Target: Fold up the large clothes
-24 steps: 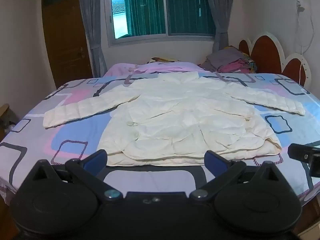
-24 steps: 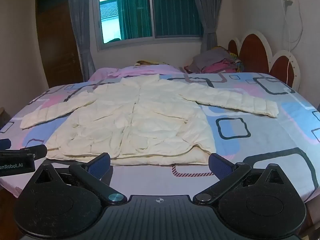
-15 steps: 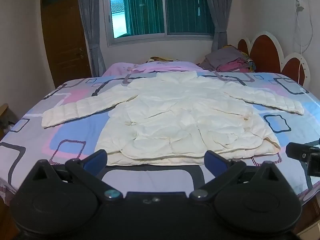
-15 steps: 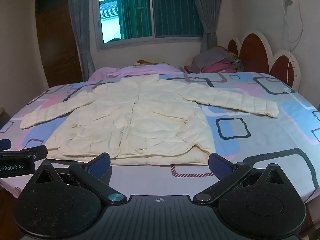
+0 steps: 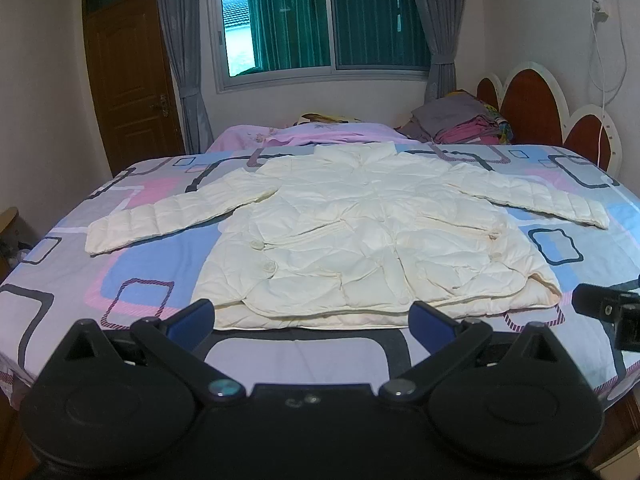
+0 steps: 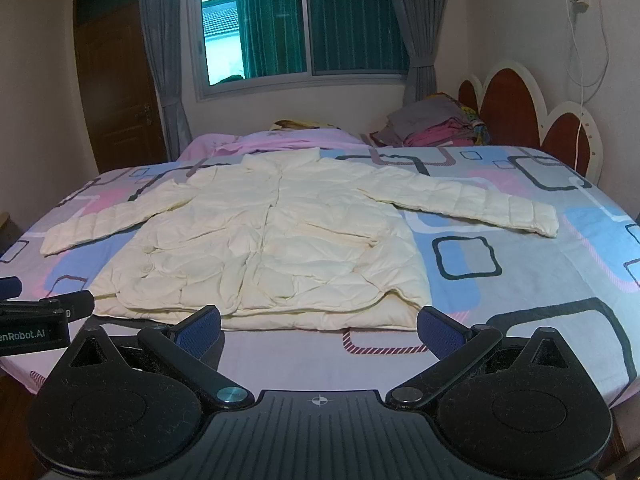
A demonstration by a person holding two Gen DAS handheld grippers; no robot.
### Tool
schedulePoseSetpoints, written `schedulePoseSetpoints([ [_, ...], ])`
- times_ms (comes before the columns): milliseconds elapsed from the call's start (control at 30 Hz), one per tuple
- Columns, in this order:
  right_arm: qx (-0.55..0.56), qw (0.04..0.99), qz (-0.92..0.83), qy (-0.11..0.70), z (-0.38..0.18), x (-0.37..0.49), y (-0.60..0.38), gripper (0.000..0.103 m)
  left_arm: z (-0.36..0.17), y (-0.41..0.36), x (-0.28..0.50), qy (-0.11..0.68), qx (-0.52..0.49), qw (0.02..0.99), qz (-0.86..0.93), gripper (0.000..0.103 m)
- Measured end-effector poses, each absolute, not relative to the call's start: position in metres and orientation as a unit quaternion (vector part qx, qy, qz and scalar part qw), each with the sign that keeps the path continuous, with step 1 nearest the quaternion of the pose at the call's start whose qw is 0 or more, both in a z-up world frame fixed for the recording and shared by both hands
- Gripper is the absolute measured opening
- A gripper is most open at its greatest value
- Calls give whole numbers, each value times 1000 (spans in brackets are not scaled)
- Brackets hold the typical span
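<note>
Left gripper (image 5: 312,320) and right gripper (image 6: 318,326): jaws spread wide, holding nothing, positioned just short of the hem. The cream padded jacket (image 5: 360,240) lies flat on the patterned bedsheet (image 5: 152,256), both sleeves extended outward.

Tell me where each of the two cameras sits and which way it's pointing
Left wrist: rides the left gripper at the bed's near edge, facing the white puffer jacket and window; its open fingers and the right gripper's tip show.
Right wrist: rides the right gripper, facing likewise; its open fingers and the left gripper's tip show.
Shared: jacket, patterned bed sheet, window, headboard.
</note>
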State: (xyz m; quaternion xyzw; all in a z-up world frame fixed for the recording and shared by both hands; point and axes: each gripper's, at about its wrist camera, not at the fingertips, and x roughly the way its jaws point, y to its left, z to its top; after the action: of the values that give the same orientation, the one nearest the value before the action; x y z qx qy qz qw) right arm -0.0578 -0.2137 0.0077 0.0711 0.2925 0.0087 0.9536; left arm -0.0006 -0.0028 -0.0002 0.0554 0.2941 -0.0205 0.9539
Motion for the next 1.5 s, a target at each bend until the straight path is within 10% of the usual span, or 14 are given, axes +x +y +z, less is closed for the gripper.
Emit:
schedulePoseSetpoints([
  [1500,66,956,11,285,16,-52,-213,103,8,2,-1,289,58,955,-15,103],
])
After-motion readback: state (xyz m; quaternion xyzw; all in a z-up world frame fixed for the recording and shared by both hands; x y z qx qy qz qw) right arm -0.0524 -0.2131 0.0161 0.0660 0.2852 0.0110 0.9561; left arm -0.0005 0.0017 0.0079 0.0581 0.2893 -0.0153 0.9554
